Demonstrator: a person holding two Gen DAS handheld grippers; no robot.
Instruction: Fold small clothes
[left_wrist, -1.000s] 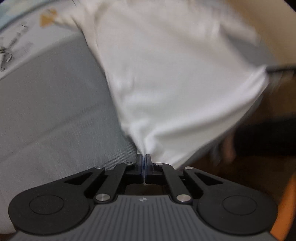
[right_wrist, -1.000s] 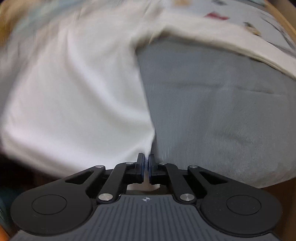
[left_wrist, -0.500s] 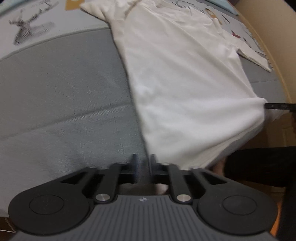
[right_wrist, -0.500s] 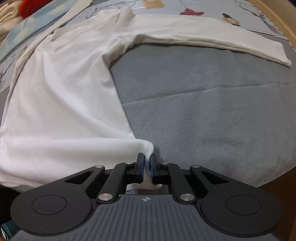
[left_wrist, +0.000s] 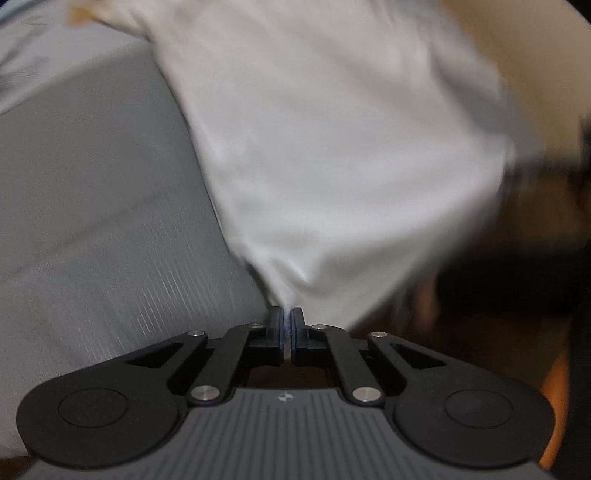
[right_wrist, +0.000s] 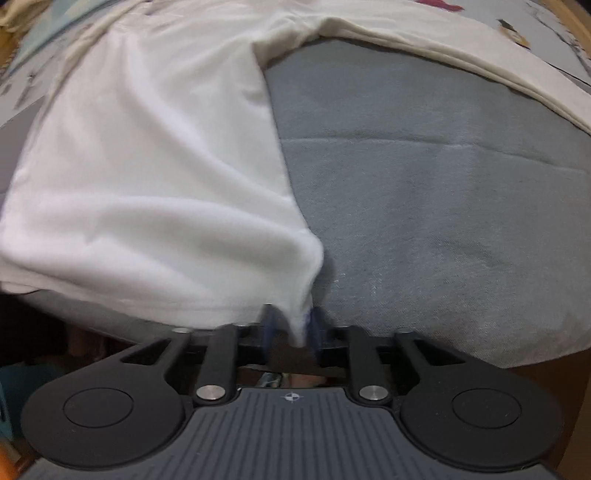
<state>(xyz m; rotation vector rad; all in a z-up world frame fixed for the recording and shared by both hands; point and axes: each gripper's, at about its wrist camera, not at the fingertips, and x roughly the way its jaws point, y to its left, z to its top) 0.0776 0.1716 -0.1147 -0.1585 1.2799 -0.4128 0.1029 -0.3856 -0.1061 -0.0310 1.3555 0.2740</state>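
Note:
A white long-sleeved shirt (left_wrist: 332, 147) lies on a grey cloth surface (left_wrist: 92, 184). My left gripper (left_wrist: 285, 317) is shut on the shirt's near hem corner, and the cloth rises from it, blurred. In the right wrist view the same shirt (right_wrist: 147, 166) spreads left, one sleeve (right_wrist: 443, 48) stretched to the far right. My right gripper (right_wrist: 290, 325) has its jaws parted, with the other hem corner hanging loosely between them.
The grey cloth surface (right_wrist: 443, 203) ends at a near edge just in front of both grippers. A patterned sheet (right_wrist: 546, 26) lies beyond it. Dark space and a brown floor (left_wrist: 461, 332) lie below the edge.
My left gripper has shut on the hem corner and lifted it, after standing open half a second ago. My right gripper's jaws have parted around the other corner.

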